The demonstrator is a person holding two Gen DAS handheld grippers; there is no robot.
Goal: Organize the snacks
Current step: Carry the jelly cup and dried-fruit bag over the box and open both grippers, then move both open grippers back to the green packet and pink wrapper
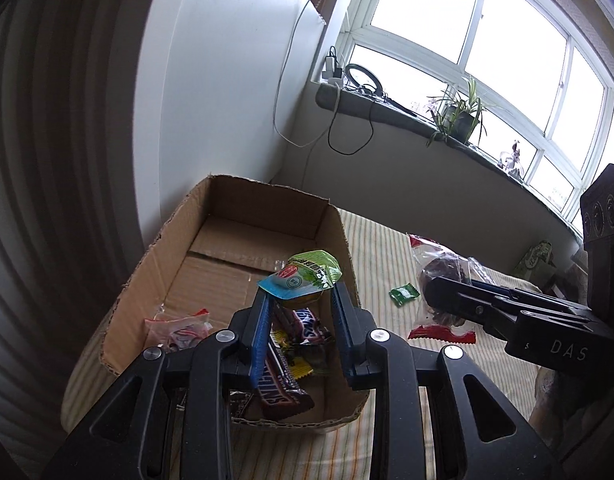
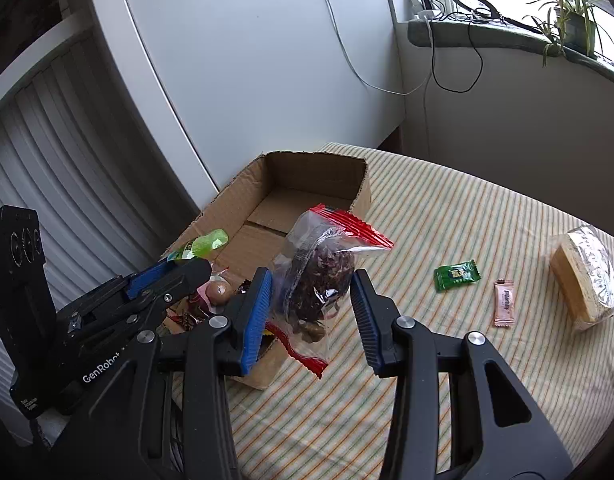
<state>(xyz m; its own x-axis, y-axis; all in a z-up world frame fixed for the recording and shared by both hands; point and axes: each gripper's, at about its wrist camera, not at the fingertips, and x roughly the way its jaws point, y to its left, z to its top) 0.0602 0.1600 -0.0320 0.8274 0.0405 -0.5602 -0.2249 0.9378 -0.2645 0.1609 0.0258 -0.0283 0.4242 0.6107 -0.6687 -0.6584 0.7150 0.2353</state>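
Note:
An open cardboard box (image 1: pixel 163 252) sits on the striped tablecloth and holds Snickers bars (image 1: pixel 281 388), a pink packet (image 1: pixel 175 330) and a yellow wrapper. My left gripper (image 1: pixel 301 290) hovers over the box's near end, shut on a green and blue jelly packet (image 1: pixel 307 274). The right wrist view shows the same left gripper (image 2: pixel 187 268) with the green packet (image 2: pixel 203 245) sticking out. My right gripper (image 2: pixel 311 276) is shut on a clear bag with red edges (image 2: pixel 319 268) full of dark dried pieces, held just right of the box (image 2: pixel 307 168). The bag (image 1: pixel 439 264) hangs off the cloth.
On the cloth to the right lie a green candy (image 2: pixel 456 275), a pink candy stick (image 2: pixel 504 303) and a wrapped pale block (image 2: pixel 587 280). A white cabinet stands behind the box. Cables hang from a window sill (image 2: pixel 487 36) with a plant.

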